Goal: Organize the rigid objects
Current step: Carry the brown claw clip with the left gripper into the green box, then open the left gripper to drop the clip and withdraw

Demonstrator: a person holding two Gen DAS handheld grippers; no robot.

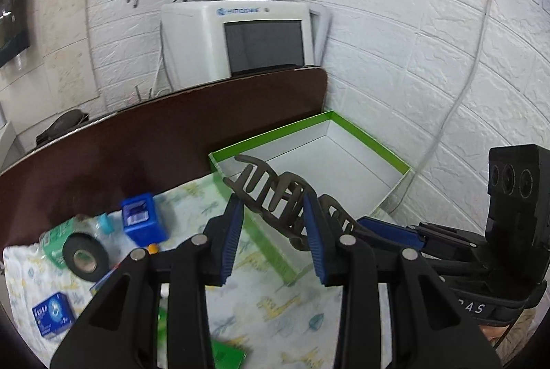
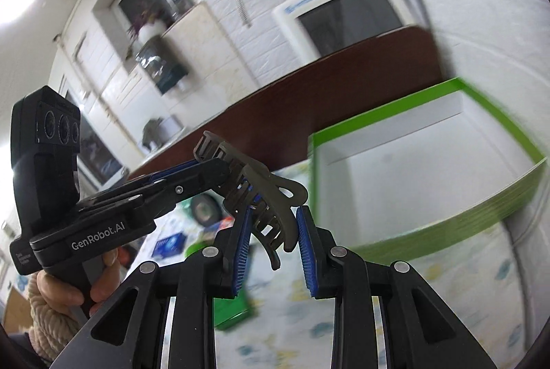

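White brick wall, dark counter | both tools, left and right, clamped on hair clip, held over green box | box empty | tape roll, blue boxes left on cloth

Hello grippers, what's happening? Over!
Left gripper and right gripper both shut on hair claw. Green box ahead, empty. Nothing blocking.
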